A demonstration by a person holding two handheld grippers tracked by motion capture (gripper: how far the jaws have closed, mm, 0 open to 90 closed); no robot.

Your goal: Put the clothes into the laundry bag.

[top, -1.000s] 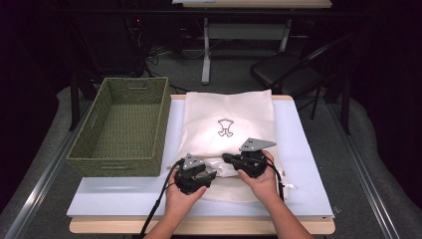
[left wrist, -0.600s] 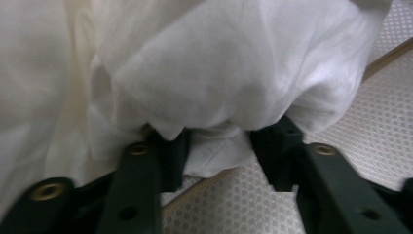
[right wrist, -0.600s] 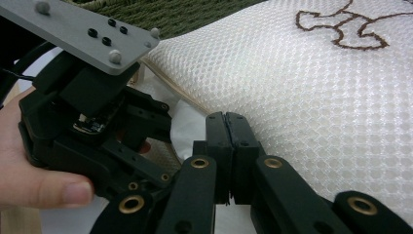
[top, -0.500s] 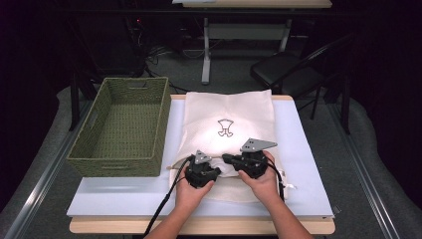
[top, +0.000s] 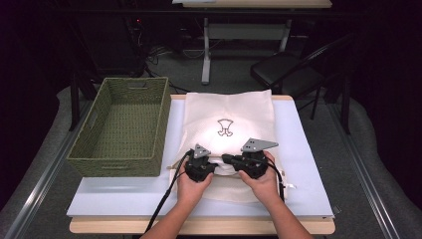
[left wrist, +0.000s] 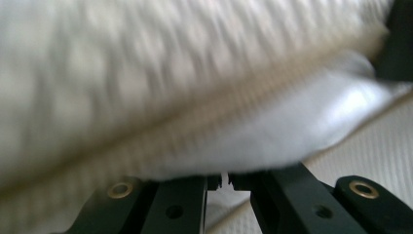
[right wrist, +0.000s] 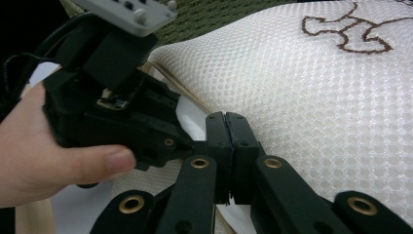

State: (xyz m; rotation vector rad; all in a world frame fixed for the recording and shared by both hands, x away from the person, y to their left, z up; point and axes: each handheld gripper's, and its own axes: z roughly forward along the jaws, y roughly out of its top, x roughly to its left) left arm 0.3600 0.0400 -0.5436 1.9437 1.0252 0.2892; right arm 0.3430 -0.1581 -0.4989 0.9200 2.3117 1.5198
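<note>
My left hand [top: 191, 186]: at the near edge of the desk, wrapped round the left gripper, its cable trailing back toward me.
My right hand [top: 261, 181]: just beside the left one, holding the right gripper with its grey plate on top.
Left gripper [top: 211, 165]: down on the near part of the cushion cover; in its own view the jaws stand a small gap apart at the base and their tips are hidden under a blurred fold of cloth, so I cannot tell whether they grip it.
Right gripper [right wrist: 227, 134]: jaws pressed flat together with no gap; their tips lie against the mesh cloth right at its edge seam, and I cannot tell whether any cloth is caught between them. It points at my left gripper, and the two nearly touch.
Cushion cover [top: 229, 112]: cream mesh cloth with a brown embroidered emblem [top: 225, 127], spread flat down the middle of the desk from the near side to the far edge; both grippers sit at its near end.
Seam [left wrist: 229, 105]: a ribbed band running slantwise across the left gripper view, blurred.
Desk [top: 308, 149]: pale top, bare on either side of the cover.
Basket [top: 122, 127]: green woven, empty, on the left part of the desk, just beside the cover.
Chair [top: 288, 74]: dark, folding, on the floor beyond the desk.
</note>
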